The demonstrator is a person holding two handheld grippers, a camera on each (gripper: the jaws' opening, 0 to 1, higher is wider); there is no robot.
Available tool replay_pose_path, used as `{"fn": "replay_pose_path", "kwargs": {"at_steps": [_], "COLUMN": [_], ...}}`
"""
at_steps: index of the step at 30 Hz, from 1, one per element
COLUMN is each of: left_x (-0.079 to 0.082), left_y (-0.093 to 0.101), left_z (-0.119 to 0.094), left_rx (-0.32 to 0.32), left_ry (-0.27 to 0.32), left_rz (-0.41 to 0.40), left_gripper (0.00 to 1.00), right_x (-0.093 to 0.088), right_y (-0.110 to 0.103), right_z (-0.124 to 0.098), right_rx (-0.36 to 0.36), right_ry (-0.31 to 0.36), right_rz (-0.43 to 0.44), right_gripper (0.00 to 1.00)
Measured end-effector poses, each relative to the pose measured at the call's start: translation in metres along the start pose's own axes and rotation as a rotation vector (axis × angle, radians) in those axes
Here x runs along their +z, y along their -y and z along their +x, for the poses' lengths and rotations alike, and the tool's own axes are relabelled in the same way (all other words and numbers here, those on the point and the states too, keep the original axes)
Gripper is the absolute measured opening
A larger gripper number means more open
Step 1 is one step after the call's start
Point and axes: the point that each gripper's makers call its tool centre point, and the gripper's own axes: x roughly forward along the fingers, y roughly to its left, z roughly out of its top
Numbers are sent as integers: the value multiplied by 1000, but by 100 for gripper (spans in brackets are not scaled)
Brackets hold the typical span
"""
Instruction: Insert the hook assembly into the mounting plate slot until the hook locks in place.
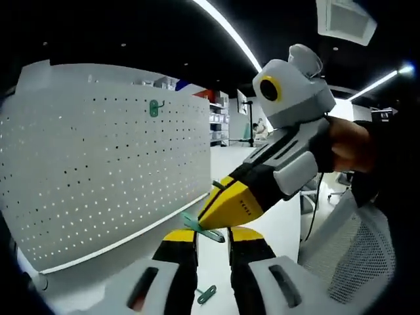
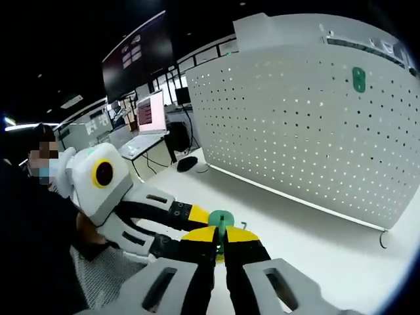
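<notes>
both grippers' fingers (image 2: pixel 220 246) pinch green hook (image 2: pixel 221 220); grip partly hidden

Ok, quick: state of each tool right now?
Left tool: shut on the green hook.
Right tool: shut on the same green hook.

Left gripper view faces pegboard (image 1: pixel 105 164) from its right, right gripper view from its left, both near

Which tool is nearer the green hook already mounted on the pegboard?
Neither clearly: left tool and right tool meet over the table, both well short of the mounted hook on the pegboard.
</notes>
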Motion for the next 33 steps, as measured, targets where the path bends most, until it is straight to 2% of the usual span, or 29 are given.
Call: {"fn": "replay_pose_path", "kwargs": {"at_steps": [8, 12, 14, 16, 17, 19, 25, 33], "left_x": [1, 1, 2, 0, 0, -2, -6, -10], "left_y": [-2, -4, -5, -6, -7, -7, -8, -5], "left_z": [0, 0, -1, 0, 0, 0, 0, 2], "left_rx": [20, 19, 24, 28, 29, 27, 32, 21], "left_ry": [1, 4, 8, 6, 5, 2, -15, -30], "left_rz": [55, 38, 25, -37, -43, -40, -45, -34], "left_gripper": [8, 8, 13, 26, 29, 29, 39, 43], "right_x": [3, 4, 4, 7, 9, 13, 25, 61], "right_y": [1, 1, 1, 3, 4, 10, 37, 91], "right_z": [0, 1, 0, -2, -3, -8, -24, -62], "right_rx": [-2, -4, -5, -13, -16, -30, -92, -227], "right_ry": [8, 11, 16, 27, 32, 47, 93, 202], "right_rz": [-5, -14, -12, -14, -14, -15, 0, 15], "right_gripper": [1, 1, 1, 1, 1, 1, 1, 1]}}
